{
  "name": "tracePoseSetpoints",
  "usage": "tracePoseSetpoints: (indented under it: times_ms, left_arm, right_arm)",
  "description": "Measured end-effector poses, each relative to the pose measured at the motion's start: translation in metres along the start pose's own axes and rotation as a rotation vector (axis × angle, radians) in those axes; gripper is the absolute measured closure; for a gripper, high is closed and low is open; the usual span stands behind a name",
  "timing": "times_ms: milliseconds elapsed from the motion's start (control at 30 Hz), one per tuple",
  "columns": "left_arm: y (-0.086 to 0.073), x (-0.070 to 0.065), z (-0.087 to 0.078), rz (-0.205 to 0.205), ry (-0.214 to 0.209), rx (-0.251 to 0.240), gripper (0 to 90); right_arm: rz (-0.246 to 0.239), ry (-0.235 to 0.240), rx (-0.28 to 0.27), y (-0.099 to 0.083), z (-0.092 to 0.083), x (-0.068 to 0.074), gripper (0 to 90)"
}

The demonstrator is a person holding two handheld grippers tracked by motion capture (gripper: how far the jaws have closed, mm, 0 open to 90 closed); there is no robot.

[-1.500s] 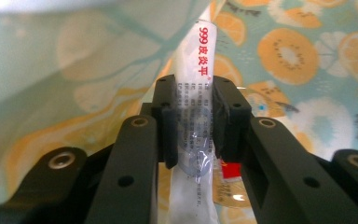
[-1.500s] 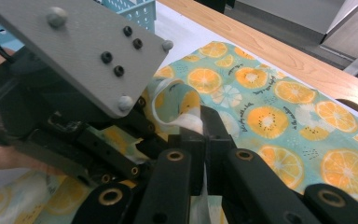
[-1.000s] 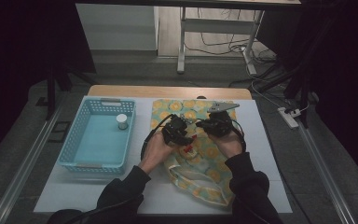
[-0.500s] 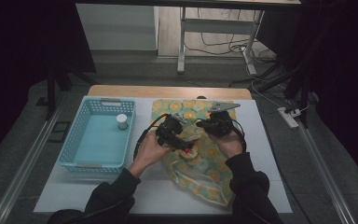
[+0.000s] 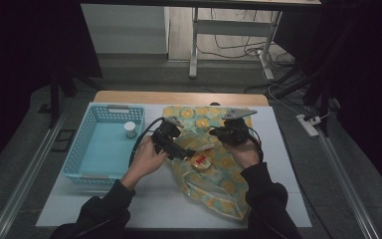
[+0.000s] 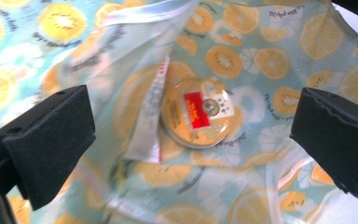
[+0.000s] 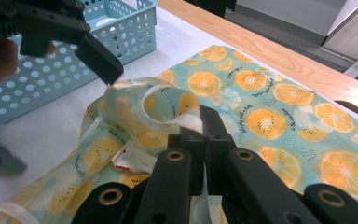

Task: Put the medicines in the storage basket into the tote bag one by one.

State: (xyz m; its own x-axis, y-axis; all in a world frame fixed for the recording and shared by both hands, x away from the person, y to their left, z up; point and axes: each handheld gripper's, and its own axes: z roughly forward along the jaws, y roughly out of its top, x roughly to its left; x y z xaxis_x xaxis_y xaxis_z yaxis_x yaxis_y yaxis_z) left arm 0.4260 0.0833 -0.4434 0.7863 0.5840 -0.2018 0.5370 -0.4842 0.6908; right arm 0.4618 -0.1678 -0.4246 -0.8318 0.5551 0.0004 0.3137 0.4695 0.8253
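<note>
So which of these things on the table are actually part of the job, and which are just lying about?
In the job:
- fruit-print bag, its edge pinched by the right gripper
- round tin inside the bag
- white packet beside the tin
- left gripper, jaws just opened, nothing between the pads

Lying about:
- blue basket
- small white jar in the basket

The counter (image 5: 283, 164) has a white top with a strip of light wood along its far edge. It stands on a grey floor (image 5: 25, 144), and metal rails (image 5: 17, 184) run along either side of it. Beyond it stands a white metal frame (image 5: 195, 45) with cables (image 5: 238, 47) trailing on the floor behind. A white power strip (image 5: 308, 124) lies to the right. The room's edges fall into deep darkness.
</note>
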Motion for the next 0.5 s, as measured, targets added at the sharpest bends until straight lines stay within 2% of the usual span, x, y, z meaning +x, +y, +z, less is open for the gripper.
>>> tracePoseSetpoints:
  times_ms: [100, 200, 333, 500]
  left_arm:
    - [-0.004, 0.007, -0.009, -0.023, -0.009, -0.008, 0.1]
    - [-0.009, 0.014, -0.017, -0.033, 0.01, -0.007, 1.5]
    - [-0.016, 0.023, -0.026, -0.056, 0.0, -0.015, 2.3]
    - [-0.023, 0.031, -0.036, -0.029, 0.071, -0.009, 2.2]
  right_arm:
    - [-0.003, 0.002, 0.001, 0.0, 0.0, 0.001, 89.9]
    - [-0.005, 0.003, 0.0, 0.001, 0.0, 0.002, 89.9]
    - [-0.004, 0.004, 0.0, 0.001, 0.0, 0.002, 89.9]
    - [-0.006, 0.004, 0.005, 0.001, 0.0, 0.002, 89.9]
